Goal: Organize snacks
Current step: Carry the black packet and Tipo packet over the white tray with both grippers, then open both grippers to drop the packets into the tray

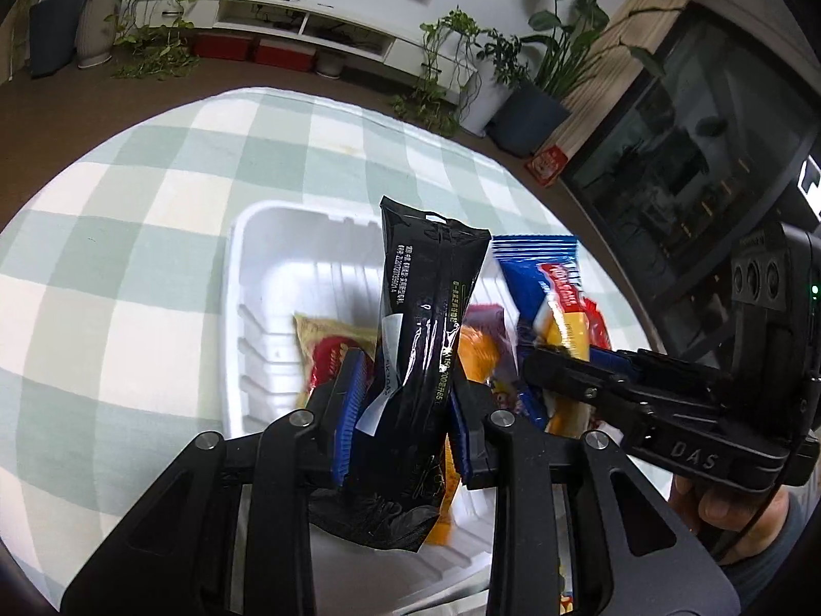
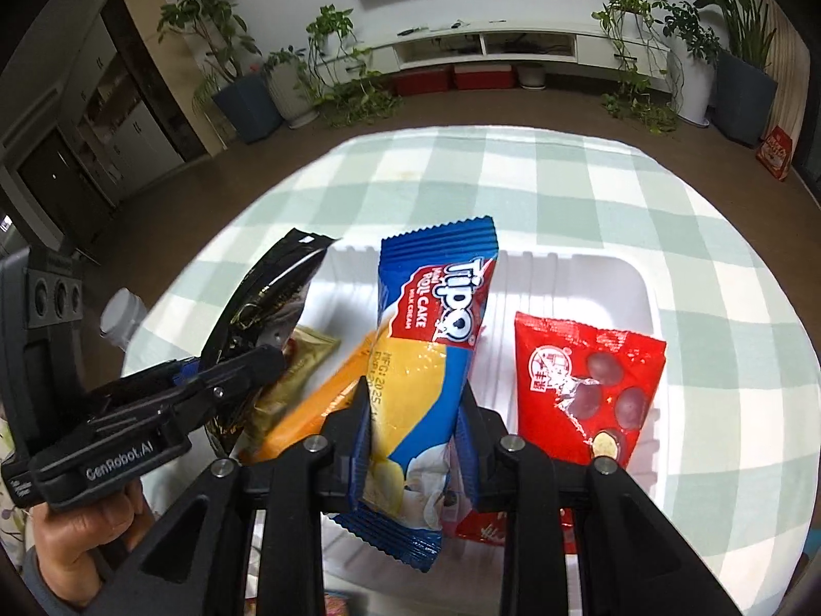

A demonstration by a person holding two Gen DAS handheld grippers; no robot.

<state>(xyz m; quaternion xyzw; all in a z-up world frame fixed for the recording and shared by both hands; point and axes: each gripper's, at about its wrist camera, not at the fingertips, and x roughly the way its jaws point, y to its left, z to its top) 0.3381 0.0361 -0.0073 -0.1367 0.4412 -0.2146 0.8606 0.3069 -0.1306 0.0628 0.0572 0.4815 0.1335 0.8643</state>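
My left gripper (image 1: 405, 400) is shut on a black snack packet (image 1: 421, 339) and holds it upright over the white tray (image 1: 272, 256). My right gripper (image 2: 413, 410) is shut on a blue Tipo roll cake packet (image 2: 426, 359), also above the tray (image 2: 590, 277). In the tray lie a red chocolate-ball packet (image 2: 580, 385), an orange packet (image 2: 318, 400) and a gold packet (image 2: 303, 359). The right gripper (image 1: 559, 354) shows in the left wrist view to the right of the black packet. The left gripper (image 2: 246, 354) shows at the left of the right wrist view.
The tray sits on a round table with a green and white checked cloth (image 1: 128, 236). A grey bottle cap (image 2: 123, 315) shows at the table's left edge. Potted plants (image 2: 338, 66), a TV stand and cabinets line the room beyond.
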